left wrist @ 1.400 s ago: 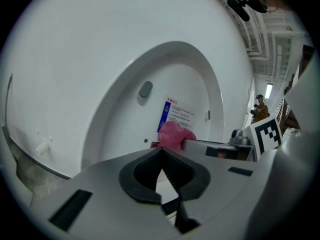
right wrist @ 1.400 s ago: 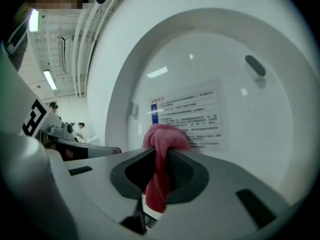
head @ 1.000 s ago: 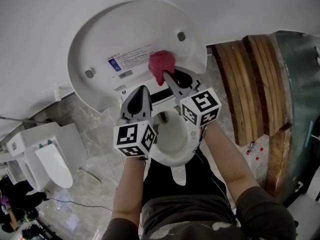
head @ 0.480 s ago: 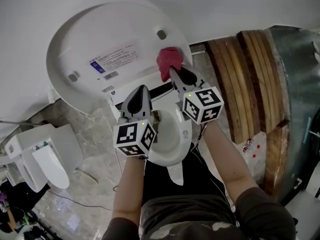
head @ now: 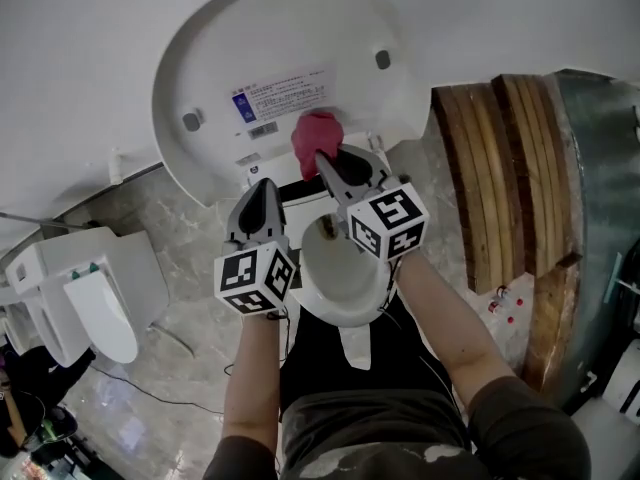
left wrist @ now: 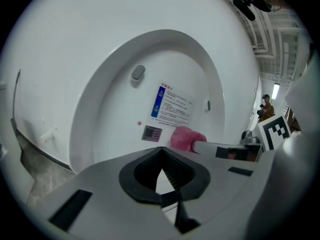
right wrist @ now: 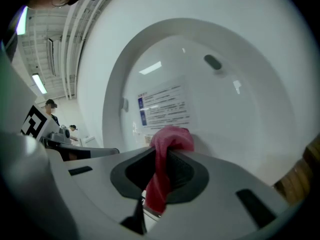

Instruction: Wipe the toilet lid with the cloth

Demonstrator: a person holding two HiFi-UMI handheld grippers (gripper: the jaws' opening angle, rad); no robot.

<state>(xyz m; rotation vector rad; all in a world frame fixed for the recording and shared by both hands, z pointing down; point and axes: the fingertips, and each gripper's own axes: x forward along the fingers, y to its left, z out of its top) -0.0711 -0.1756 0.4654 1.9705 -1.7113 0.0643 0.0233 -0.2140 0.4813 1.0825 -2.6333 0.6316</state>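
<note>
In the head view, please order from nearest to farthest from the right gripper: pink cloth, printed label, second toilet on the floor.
1. Pink cloth, in the right gripper's jaws.
2. Printed label, just beyond, on the lid.
3. Second toilet, far at the left.

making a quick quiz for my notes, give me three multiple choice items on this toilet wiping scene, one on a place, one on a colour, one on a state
1. Where on the raised toilet lid is the cloth?
A just below the printed label
B at the lid's top edge
C nowhere, it lies in the bowl

2. What colour is the cloth?
A blue
B pink
C white

3. How are the left tongs?
A wide open
B shut on the cloth
C shut and empty

1 A: the head view shows the cloth against the lid right under the label.
2 B: it reads pink in every view.
3 C: their jaws meet with nothing between; the right tongs hold the cloth.
</note>
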